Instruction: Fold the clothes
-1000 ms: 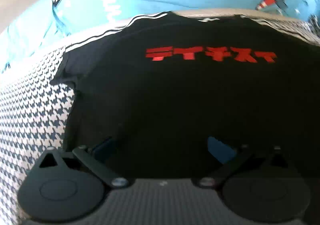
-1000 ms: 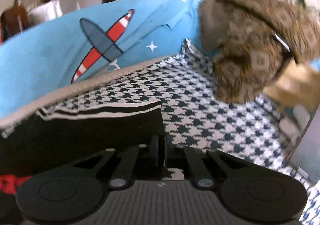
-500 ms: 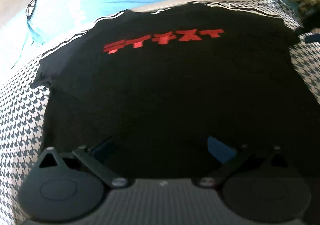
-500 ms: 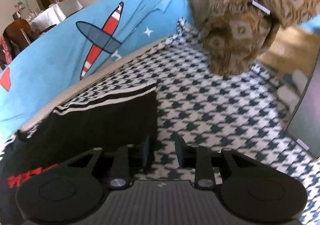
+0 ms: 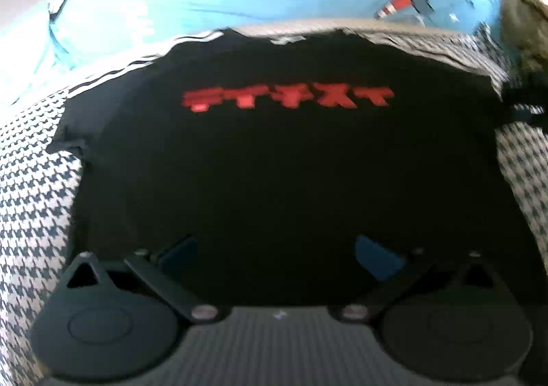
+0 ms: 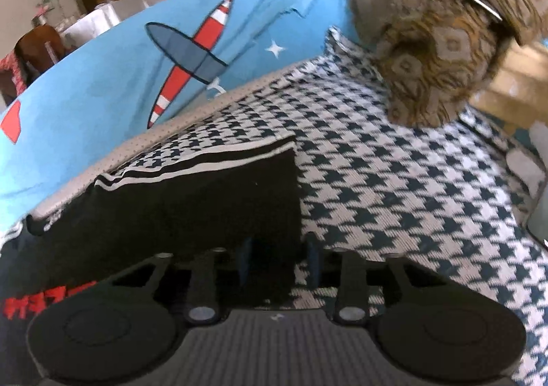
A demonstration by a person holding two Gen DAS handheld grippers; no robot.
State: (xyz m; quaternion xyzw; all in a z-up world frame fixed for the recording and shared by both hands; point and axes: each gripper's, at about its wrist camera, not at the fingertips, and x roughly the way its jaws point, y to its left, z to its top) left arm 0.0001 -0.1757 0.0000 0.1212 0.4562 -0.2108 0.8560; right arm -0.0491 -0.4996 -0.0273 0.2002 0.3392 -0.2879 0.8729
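Both grippers are apart and hold nothing. My left gripper (image 5: 275,249) hangs wide over the near hem of the black shirt (image 5: 274,163), which lies flat on the checked cover (image 6: 394,187). My right gripper (image 6: 279,261) sits around the edge of the right sleeve (image 6: 205,201). If it shuts low, I think it could pinch the cover too and drag it along.
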